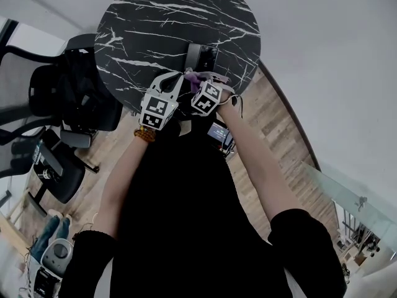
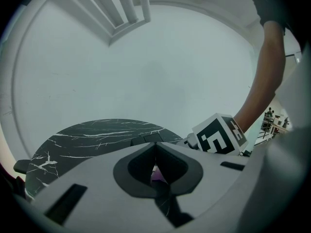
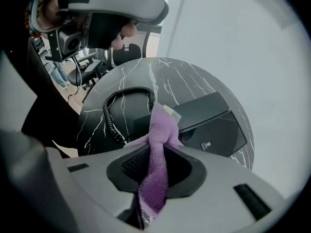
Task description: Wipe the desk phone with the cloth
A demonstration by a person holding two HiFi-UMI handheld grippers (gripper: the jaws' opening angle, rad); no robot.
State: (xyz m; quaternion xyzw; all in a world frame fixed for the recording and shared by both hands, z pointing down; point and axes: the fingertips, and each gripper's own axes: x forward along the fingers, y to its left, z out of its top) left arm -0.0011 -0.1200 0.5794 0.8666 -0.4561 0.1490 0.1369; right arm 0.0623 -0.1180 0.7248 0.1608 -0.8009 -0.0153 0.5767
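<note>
A black desk phone (image 1: 201, 56) lies near the front edge of a round black marble table (image 1: 142, 30). In the right gripper view the phone (image 3: 209, 125) sits just beyond the jaws, its coiled cord (image 3: 114, 115) looping to the left. My right gripper (image 3: 154, 171) is shut on a purple cloth (image 3: 158, 154) that stands up between the jaws, just short of the phone. My left gripper (image 2: 155, 152) is held beside it over the table edge with its jaws together; only a sliver of purple shows through the slit. Both grippers (image 1: 160, 107) (image 1: 208, 97) hover at the table's near rim.
Black office chairs (image 1: 56, 98) stand left of the table on a wooden floor (image 1: 279, 135). A small device with a screen (image 1: 220, 132) sits on the floor under my right arm. A white wall rises behind the table, and a glass railing (image 1: 353, 197) runs at the right.
</note>
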